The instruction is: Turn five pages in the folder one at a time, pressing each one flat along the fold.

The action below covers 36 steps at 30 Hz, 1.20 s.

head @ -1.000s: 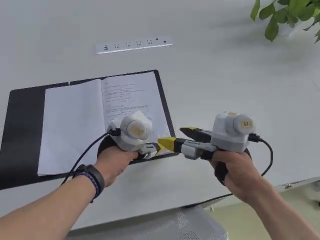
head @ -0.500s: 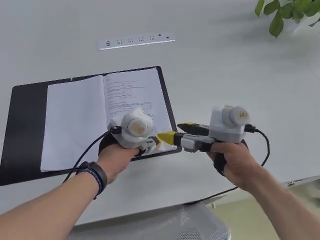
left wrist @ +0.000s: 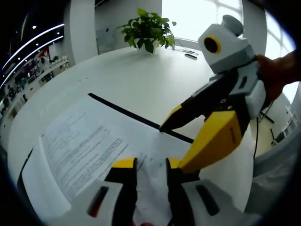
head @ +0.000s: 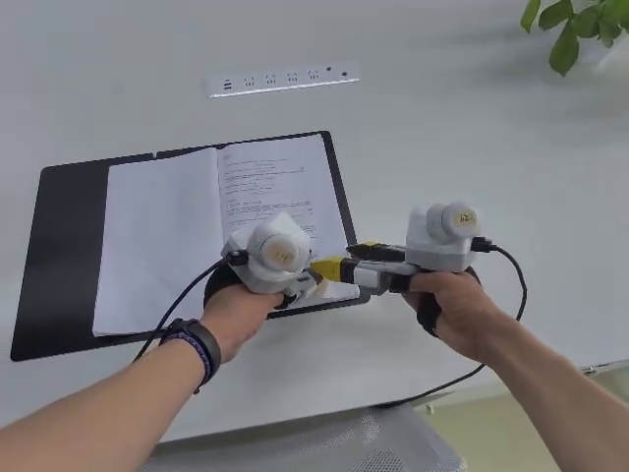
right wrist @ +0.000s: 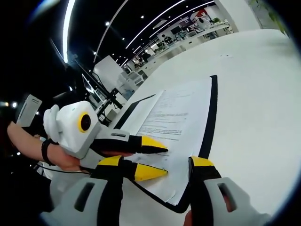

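The fingers (left wrist: 123,175) of the left gripper (left wrist: 149,165) are drawn close together with a narrow gap left between them. The near corner of the page (head: 280,187) is seen in that gap, but whether the paper is actually pinched cannot be told. The fingers (right wrist: 201,165) of the right gripper (right wrist: 157,164) are spread wide, and nothing is held by them. The folder (head: 59,256) is laid open on the table (head: 472,128), just ahead of both hands, with the printed page on its right and a blank sheet on its left.

Both grippers are set at the same lower right corner, the right one pointed across at the left one's tips. This placing is judged to serve the pickup: a single sheet is most easily separated at a free corner, away from the fold. The open right gripper is placed at hand either to help lift the edge or to press along the fold once the sheet is carried over. Beyond the corner the page is seen lying flat, so the turn is judged not yet begun. Care will be needed that only one sheet is taken.
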{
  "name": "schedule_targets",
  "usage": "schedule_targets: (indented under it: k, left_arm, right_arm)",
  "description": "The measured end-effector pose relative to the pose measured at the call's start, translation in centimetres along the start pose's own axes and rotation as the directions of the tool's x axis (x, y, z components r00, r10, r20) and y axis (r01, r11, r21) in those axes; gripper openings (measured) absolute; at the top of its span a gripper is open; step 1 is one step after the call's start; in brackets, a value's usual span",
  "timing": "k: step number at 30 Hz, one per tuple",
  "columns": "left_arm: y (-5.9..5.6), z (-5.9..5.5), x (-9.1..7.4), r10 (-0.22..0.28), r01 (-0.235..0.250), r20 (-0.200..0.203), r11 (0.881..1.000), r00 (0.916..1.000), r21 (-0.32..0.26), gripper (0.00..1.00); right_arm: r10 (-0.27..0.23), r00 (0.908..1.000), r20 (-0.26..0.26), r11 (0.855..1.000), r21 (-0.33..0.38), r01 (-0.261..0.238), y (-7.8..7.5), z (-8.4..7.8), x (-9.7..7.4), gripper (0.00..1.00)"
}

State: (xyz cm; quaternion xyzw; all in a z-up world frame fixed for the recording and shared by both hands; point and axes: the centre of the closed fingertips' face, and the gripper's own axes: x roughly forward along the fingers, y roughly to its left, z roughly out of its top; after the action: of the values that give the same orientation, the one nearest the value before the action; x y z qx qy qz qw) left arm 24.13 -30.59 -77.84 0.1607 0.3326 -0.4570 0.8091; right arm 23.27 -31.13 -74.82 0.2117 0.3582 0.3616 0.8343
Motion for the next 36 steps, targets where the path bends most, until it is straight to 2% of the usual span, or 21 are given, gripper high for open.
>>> schedule_targets:
  k: [16, 20, 23, 26, 32, 36]
  left_arm:
    - [0.0, 0.0, 0.0, -0.005, 0.005, 0.004, 1.000, 1.0000, -0.012, 0.23]
    - [-0.3, 0.0, 0.0, -0.014, 0.014, 0.005, 0.999, 0.9999, -0.036, 0.26]
    - [-0.9, 0.1, -0.1, -0.033, 0.034, 0.005, 0.998, 0.9994, -0.044, 0.33]
    - [-1.1, 0.0, -0.3, -0.039, 0.039, 0.006, 0.998, 0.9992, -0.056, 0.35]
    - [-1.4, -0.1, -0.7, -0.048, 0.048, 0.004, 0.997, 0.9988, -0.064, 0.38]
    - [-1.7, -0.2, -1.2, -0.057, 0.058, 0.006, 0.996, 0.9983, -0.064, 0.43]
  right_arm:
    - [-0.005, 0.9999, 0.013, 1.000, 0.025, 0.005, -0.3, -0.3, -0.1, 0.54]
    - [-0.002, 1.0000, 0.009, 0.999, 0.037, 0.002, -0.4, -0.3, 0.0, 0.53]
    - [0.010, 0.9998, 0.019, 0.996, 0.093, -0.012, -0.7, -0.1, -0.4, 0.49]
    - [0.026, 0.9994, 0.021, 0.993, 0.116, -0.028, -0.6, -0.5, -0.6, 0.44]
    - [0.039, 0.9992, 0.006, 0.991, 0.131, -0.040, -0.2, -1.6, -0.7, 0.34]
    - [0.018, 0.9998, 0.004, 0.990, 0.137, -0.019, -0.5, -2.0, -0.7, 0.24]
